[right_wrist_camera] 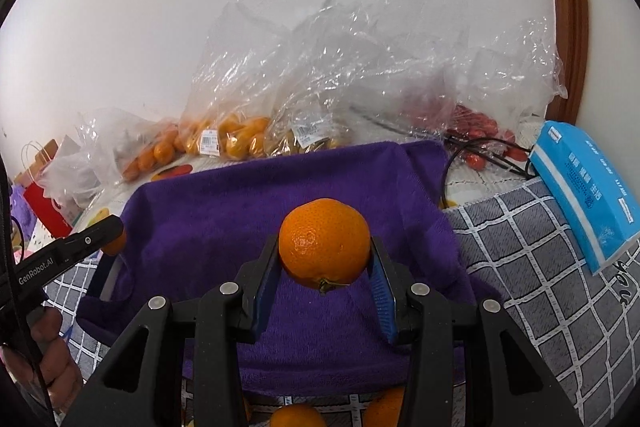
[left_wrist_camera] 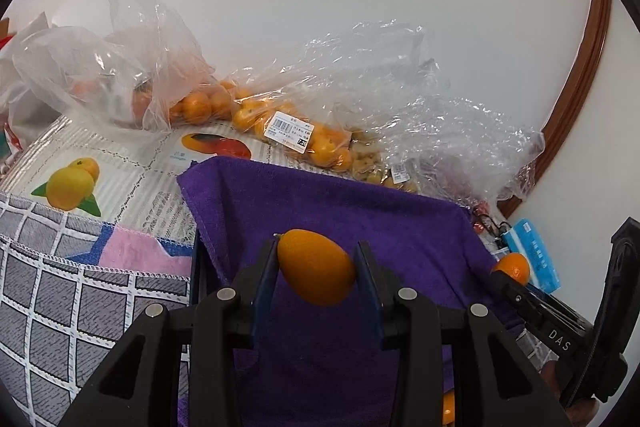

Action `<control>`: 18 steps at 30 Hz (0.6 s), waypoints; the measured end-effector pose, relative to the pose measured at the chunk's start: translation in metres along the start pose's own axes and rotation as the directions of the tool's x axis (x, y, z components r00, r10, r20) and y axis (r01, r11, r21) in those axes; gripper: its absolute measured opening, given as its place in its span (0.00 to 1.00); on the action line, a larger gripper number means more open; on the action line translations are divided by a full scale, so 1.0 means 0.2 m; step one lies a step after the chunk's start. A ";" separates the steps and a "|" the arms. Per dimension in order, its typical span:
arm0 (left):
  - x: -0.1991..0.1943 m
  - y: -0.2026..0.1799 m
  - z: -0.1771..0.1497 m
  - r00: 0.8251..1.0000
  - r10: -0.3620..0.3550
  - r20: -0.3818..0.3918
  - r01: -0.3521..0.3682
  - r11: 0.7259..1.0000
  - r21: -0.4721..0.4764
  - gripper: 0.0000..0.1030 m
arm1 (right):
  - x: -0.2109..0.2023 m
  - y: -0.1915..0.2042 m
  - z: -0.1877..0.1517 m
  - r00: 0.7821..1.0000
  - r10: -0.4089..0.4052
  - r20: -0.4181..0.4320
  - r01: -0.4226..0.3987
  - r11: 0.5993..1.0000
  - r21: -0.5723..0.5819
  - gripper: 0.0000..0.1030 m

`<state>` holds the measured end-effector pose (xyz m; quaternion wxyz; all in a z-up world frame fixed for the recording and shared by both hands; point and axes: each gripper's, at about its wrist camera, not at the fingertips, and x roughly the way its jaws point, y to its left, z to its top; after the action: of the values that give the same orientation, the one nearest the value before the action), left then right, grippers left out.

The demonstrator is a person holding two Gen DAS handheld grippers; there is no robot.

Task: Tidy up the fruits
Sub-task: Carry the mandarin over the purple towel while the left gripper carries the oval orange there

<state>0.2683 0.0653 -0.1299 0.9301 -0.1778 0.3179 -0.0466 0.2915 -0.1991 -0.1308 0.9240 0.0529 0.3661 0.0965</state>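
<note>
A white wall (left_wrist_camera: 320,7) is backing the checked cloth (left_wrist_camera: 60,287), where clear bags of fruit (left_wrist_camera: 288,131) are lying at twelve o'clock beyond a purple towel (left_wrist_camera: 360,211). My left claw (left_wrist_camera: 316,267) is pinching an oval orange fruit (left_wrist_camera: 316,267), perhaps a kumquat, over the towel. At its three o'clock, my right claw (right_wrist_camera: 325,259) is squeezing a round mandarin (right_wrist_camera: 325,243).
</note>
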 end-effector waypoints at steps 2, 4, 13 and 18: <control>0.01 0.00 0.00 1.000 -0.003 -0.004 0.003 1.000 -0.004 0.36 | 0.02 0.01 -0.01 1.000 -0.003 -0.013 0.002 1.000 -0.010 0.41; 0.01 0.01 -0.01 1.000 -0.010 -0.006 0.010 1.000 -0.008 0.36 | 0.04 0.02 -0.02 1.000 -0.009 -0.022 0.008 1.000 -0.016 0.41; 0.01 -0.03 -0.02 0.998 -0.049 -0.027 0.050 0.998 0.029 0.36 | 0.07 0.04 -0.04 0.999 -0.027 -0.044 0.025 0.998 -0.058 0.41; 0.05 -0.03 -0.03 0.998 -0.020 -0.062 0.021 0.999 0.027 0.36 | 0.13 0.01 -0.06 0.996 -0.013 -0.088 0.010 0.999 -0.040 0.41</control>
<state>0.2728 0.0562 -0.1381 0.9216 -0.1668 0.3441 -0.0660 0.3026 -0.1905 -0.1562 0.9083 0.0284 0.4051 0.1006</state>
